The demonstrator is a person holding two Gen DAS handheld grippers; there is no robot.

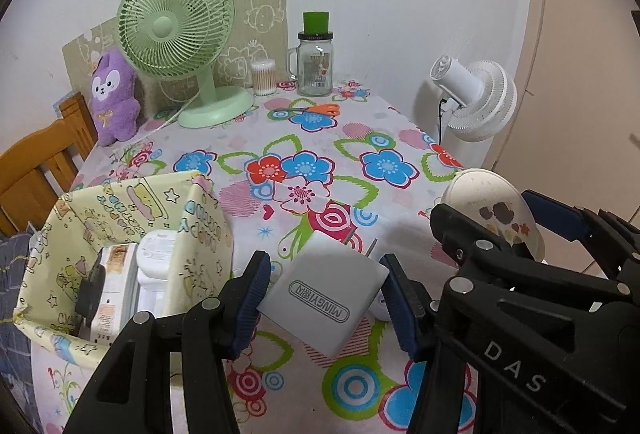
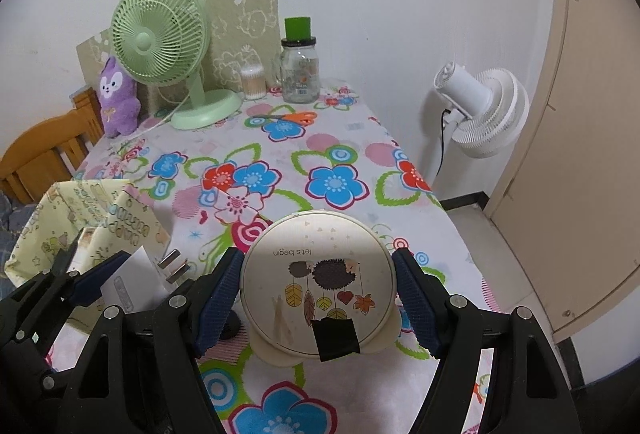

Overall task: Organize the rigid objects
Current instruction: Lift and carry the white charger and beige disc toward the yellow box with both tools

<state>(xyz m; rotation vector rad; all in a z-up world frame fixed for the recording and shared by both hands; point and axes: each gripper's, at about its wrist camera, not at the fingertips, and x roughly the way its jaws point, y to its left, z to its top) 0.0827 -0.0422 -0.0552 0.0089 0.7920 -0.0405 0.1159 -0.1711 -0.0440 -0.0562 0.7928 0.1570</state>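
Both jaws clamped — charger (image 1: pixel 322 294), round case (image 2: pixel 318 284).

Black tool (image 1: pixel 326 308) (blue ribbed pads (image 1: pixel 250 298))

box (image 1: pixel 120 230) contents half hidden, jar label (image 1: pixel 318 67) unreadable, chair (image 1: pixel 36 169) cut by edge

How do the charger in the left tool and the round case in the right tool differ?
The charger is a square, plain white block with metal prongs; the round case is a cream disc printed with feathers and leaves. The charger bears only a boxed logo; the case has black tape at its edge. Both are clamped between blue pads above the flowered tablecloth.
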